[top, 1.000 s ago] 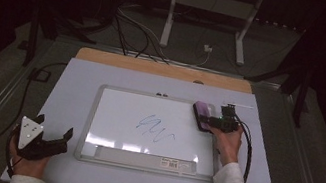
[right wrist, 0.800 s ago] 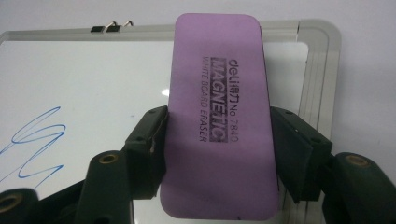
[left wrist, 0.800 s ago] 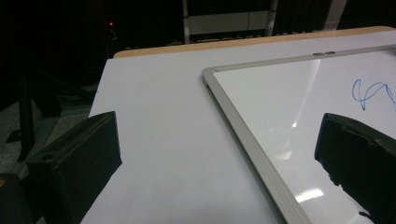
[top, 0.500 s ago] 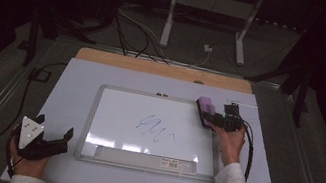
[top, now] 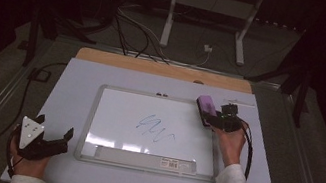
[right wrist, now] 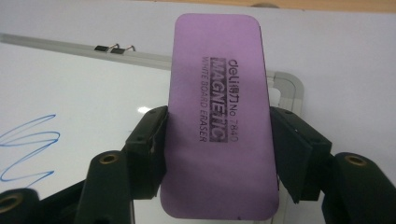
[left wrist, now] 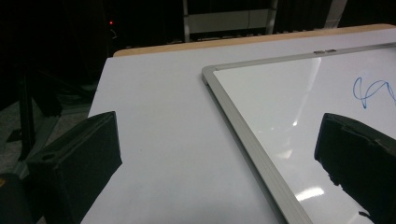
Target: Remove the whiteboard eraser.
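Note:
A white-board (top: 116, 114) in a grey frame lies flat on the table, with a blue scribble (top: 154, 128) near its middle. Over its far right corner my right gripper (top: 217, 119) is shut on a purple magnetic eraser (top: 205, 108). In the right gripper view the eraser (right wrist: 219, 93) stands lengthwise between the pads (right wrist: 152, 135), label up, above the board's corner (right wrist: 287, 84); the scribble (right wrist: 28, 149) lies to the left. My left gripper (top: 54, 124) rests at the table's near left, open with nothing in it. Its own view shows the board's left edge (left wrist: 243, 126) running between the wide-set jaws.
The white tabletop (top: 76, 81) has bare room left and right of the board. A wooden strip (top: 155, 67) runs along the far edge. Two small clips (right wrist: 114, 47) sit on the board's far frame. Cables (top: 131, 30) and stand legs (top: 168, 21) lie on the floor beyond.
My right gripper has shifted the eraser slightly toward the board's far right corner and tilted it up. The left gripper has stayed put.

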Motion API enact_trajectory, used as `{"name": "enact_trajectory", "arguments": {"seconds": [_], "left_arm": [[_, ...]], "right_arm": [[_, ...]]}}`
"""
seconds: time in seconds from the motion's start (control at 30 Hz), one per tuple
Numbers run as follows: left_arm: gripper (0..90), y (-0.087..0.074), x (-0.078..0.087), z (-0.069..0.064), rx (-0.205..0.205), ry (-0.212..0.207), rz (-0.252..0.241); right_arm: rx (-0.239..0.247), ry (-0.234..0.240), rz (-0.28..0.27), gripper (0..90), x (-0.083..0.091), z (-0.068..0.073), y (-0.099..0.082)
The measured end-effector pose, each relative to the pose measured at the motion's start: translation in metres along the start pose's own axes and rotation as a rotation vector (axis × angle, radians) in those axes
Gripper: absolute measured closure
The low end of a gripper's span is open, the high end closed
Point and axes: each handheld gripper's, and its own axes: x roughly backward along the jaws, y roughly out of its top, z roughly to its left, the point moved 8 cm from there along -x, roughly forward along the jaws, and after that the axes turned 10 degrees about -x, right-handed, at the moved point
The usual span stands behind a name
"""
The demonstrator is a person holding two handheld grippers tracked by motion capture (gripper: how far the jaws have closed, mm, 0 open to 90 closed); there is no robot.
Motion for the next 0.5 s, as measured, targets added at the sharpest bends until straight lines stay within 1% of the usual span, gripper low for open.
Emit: {"name": "enact_trajectory", "arguments": {"seconds": [0.13, 0.2, 0.23, 0.27, 0.33, 0.37, 0.4, 0.5], "left_arm": [[1.2, 0.000, 0.001, 0.000, 0.001, 0.003, -0.005], [1.2, 0.000, 0.001, 0.001, 0.001, 0.002, -0.001], [1.2, -0.001, 0.001, 0.001, 0.004, 0.002, -0.002], [1.2, -0.001, 0.000, 0.001, 0.003, 0.001, 0.001], [1.2, -0.002, 0.001, 0.001, 0.004, 0.002, 0.002], [1.2, -0.001, 0.001, 0.002, 0.006, 0.004, -0.001], [1.2, -0.001, 0.001, 0.002, 0.008, 0.004, -0.002], [1.2, -0.001, 0.001, 0.001, 0.003, 0.003, 0.002]], "right_arm": [[0.037, -0.005, 0.003, 41.2, 0.000, 0.005, -0.002], [0.066, -0.010, 0.006, 41.2, -0.001, 0.008, -0.004], [0.066, -0.010, 0.006, 41.2, -0.001, 0.008, -0.004], [0.085, -0.014, 0.009, 41.2, -0.002, 0.011, -0.005], [0.092, -0.016, 0.011, 41.2, -0.002, 0.012, -0.005], [0.107, -0.017, 0.015, 41.2, -0.003, 0.015, -0.006], [0.107, -0.017, 0.015, 41.2, -0.003, 0.015, -0.006], [0.137, -0.026, 0.031, 41.2, -0.006, 0.019, -0.010]]}}
